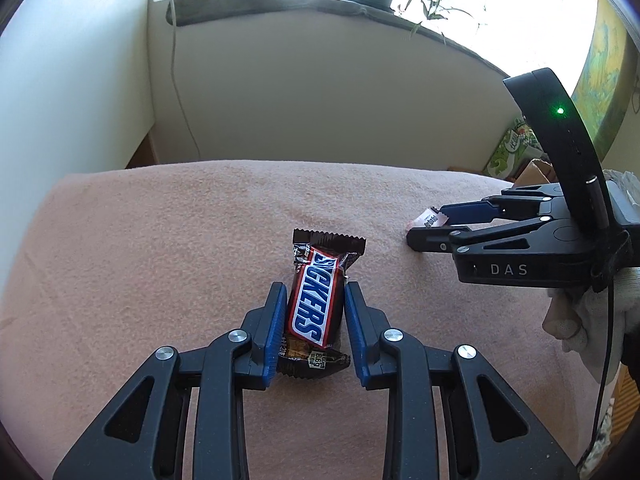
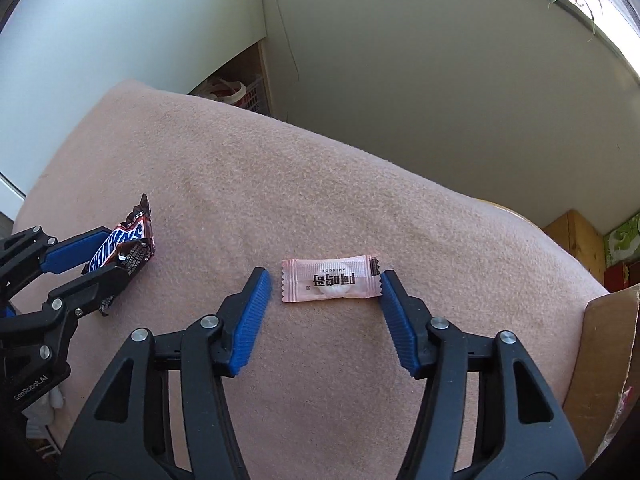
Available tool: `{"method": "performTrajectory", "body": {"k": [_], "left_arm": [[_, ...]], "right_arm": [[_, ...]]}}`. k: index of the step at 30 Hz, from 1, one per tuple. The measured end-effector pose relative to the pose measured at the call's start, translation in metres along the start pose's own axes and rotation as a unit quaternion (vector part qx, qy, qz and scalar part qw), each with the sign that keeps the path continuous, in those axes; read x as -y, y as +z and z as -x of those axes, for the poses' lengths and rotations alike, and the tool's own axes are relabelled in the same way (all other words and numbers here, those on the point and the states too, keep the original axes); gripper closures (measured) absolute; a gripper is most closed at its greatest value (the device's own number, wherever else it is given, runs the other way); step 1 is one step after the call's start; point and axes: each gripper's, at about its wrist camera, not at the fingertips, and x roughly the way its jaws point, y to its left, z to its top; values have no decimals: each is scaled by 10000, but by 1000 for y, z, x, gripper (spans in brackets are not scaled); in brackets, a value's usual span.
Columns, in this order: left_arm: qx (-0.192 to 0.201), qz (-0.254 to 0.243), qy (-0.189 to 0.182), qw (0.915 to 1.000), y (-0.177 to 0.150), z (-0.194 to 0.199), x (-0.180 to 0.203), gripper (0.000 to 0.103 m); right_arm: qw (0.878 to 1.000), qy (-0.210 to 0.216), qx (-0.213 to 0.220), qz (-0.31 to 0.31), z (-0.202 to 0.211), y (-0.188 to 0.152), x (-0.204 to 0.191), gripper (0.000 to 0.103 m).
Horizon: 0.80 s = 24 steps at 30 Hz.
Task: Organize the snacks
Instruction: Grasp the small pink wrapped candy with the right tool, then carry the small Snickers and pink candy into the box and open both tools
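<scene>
The left gripper point(image 1: 314, 300) is clamped on a Snickers bar point(image 1: 316, 300), its 2 blue pads pressing the wrapper's long sides; the bar's long axis runs along the fingers, pointing away toward the wall, above the pink blanket point(image 1: 200, 240). The right gripper point(image 2: 326, 284) stands apart around a pink wrapped candy point(image 2: 330, 279) lying flat on the blanket, long axis crosswise between the pads, the right pad touching its end, the left just beside.

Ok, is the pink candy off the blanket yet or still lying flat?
Lying flat on the blanket: the pink candy sits between the right gripper jaws, unlifted.
</scene>
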Motion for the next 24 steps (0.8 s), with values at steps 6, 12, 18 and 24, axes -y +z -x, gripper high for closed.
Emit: {"method": "performTrajectory", "body": {"k": [6,12,18,24], "left_arm": [[28,-6,37,10000,1,2,5,75],[119,-79,43,9999,5,9,14,75],[299,-299,-31,9991,13,20,39,75],[476,-535,-235,9972,28,27,76,75]], "right_arm": [[9997,-129,17,207,12,-15,1,71],[9996,-142,188,175,33,-47,0,73],[9989,48,456,-114,64,-78,13,73],[9950,84,910,-402,117,-105,44,73]]}}
